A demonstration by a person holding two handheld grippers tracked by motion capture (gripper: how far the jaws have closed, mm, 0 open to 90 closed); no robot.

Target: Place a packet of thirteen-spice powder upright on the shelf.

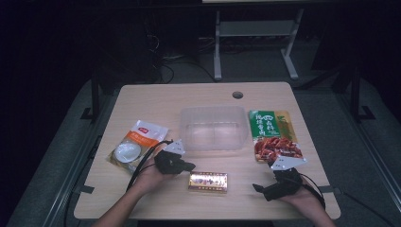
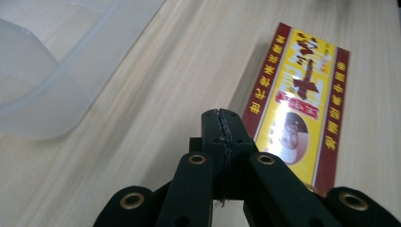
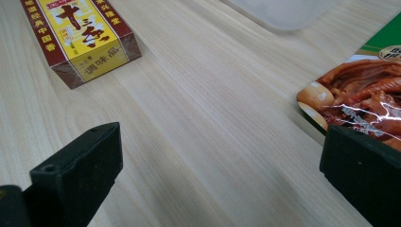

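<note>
A small yellow and dark red box (image 1: 208,181) lies flat near the table's front middle. My left gripper (image 1: 189,166) sits just left of it, jaws pressed together on nothing; in the left gripper view the tip (image 2: 221,118) rests beside the box (image 2: 300,106). My right gripper (image 1: 257,187) lies at the front right, jaws wide apart (image 3: 213,161) over bare wood, with the box (image 3: 80,35) ahead to its left. A green and red food pouch (image 1: 274,135) lies just behind it, its corner (image 3: 359,97) by the right jaw. A clear plastic tub (image 1: 213,128) stands in the middle.
An orange and white pouch (image 1: 136,143) lies at the left, behind my left hand. A round cable hole (image 1: 237,94) is near the table's far edge. The tub's rounded corner (image 2: 42,94) is close on the left of my left gripper. Desk legs stand beyond the table.
</note>
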